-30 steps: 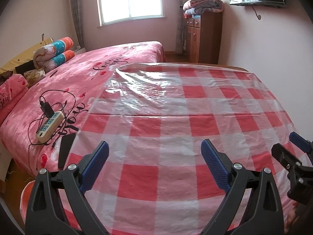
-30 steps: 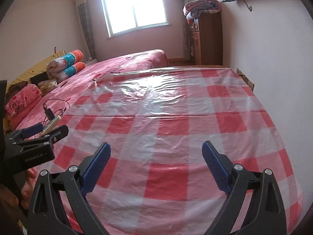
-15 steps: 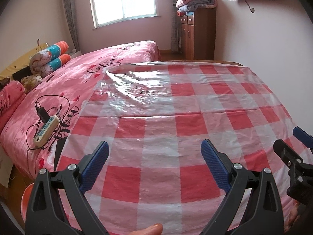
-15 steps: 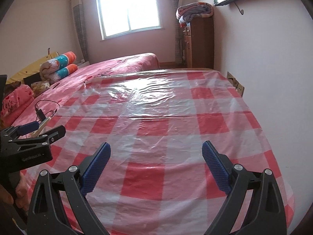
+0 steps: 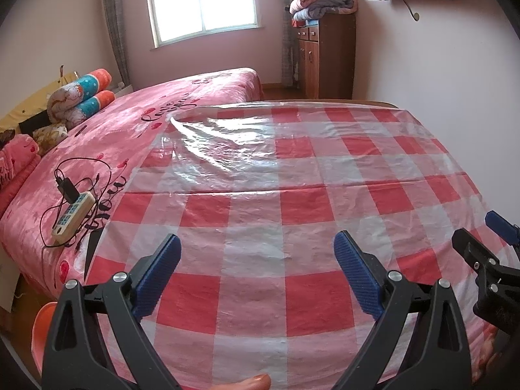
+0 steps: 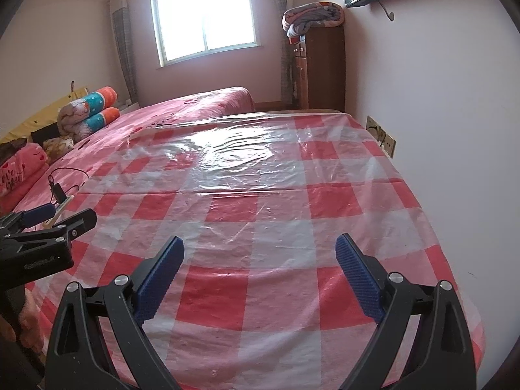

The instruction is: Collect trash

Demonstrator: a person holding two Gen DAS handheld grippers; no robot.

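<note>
No trash anywhere in either view, so can't say which way it lies from the tongs, its long axis, or which hand is nearer. Left gripper (image 5: 256, 260) spread wide, holding nothing; right gripper (image 6: 260, 260) same, wide and empty, both side by side at the near edge over the red-checked plastic cover (image 5: 292, 201). Power strip (image 5: 73, 216) with tangled cable off left on the pink bed (image 5: 130, 130). Far end: window (image 6: 204, 16), wooden cabinet (image 6: 321, 68), probably need to look elsewhere.
</note>
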